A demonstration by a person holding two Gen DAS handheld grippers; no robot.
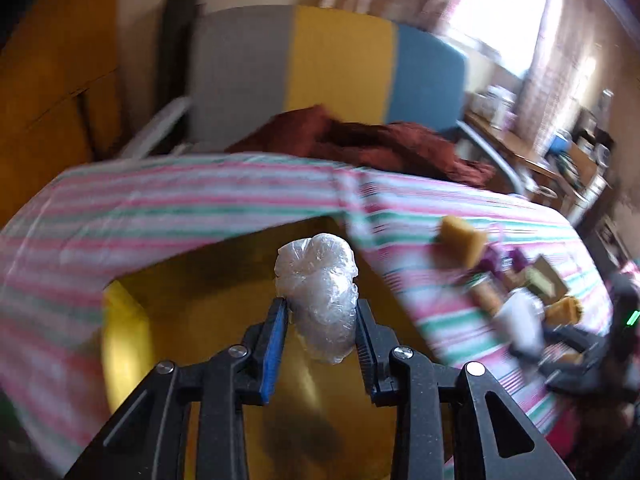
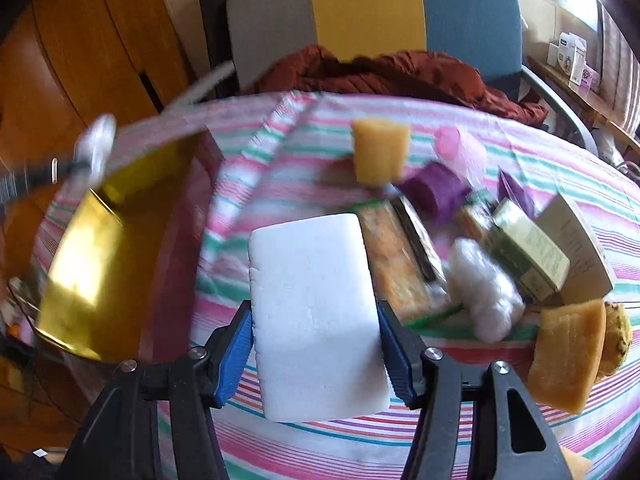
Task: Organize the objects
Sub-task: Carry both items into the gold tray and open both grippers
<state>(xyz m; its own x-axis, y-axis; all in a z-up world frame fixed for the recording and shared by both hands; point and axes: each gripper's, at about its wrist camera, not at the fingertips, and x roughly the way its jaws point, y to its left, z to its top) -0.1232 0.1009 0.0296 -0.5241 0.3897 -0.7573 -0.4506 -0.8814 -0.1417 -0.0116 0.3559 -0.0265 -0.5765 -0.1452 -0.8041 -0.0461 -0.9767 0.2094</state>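
In the left wrist view my left gripper [image 1: 320, 304] is shut on a crumpled clear plastic bundle [image 1: 316, 280], held over the shiny inside of a gold box [image 1: 224, 280]. In the right wrist view my right gripper [image 2: 314, 308] is shut on a white foam block [image 2: 316, 320], lifted above the striped tablecloth [image 2: 360, 452]. The gold box [image 2: 92, 264] lies open to the left of the block. The left gripper with its bundle [image 2: 96, 148] shows as a blur above that box.
A pile lies right of the block: yellow sponges [image 2: 380, 152] [image 2: 568, 352], a purple roll [image 2: 436, 192], a pink cup [image 2: 456, 144], a cracker packet [image 2: 400, 260], a plastic bundle [image 2: 484, 288], small cartons [image 2: 528, 252]. Behind the table stands a chair [image 2: 368, 12] with red cloth [image 2: 380, 72].
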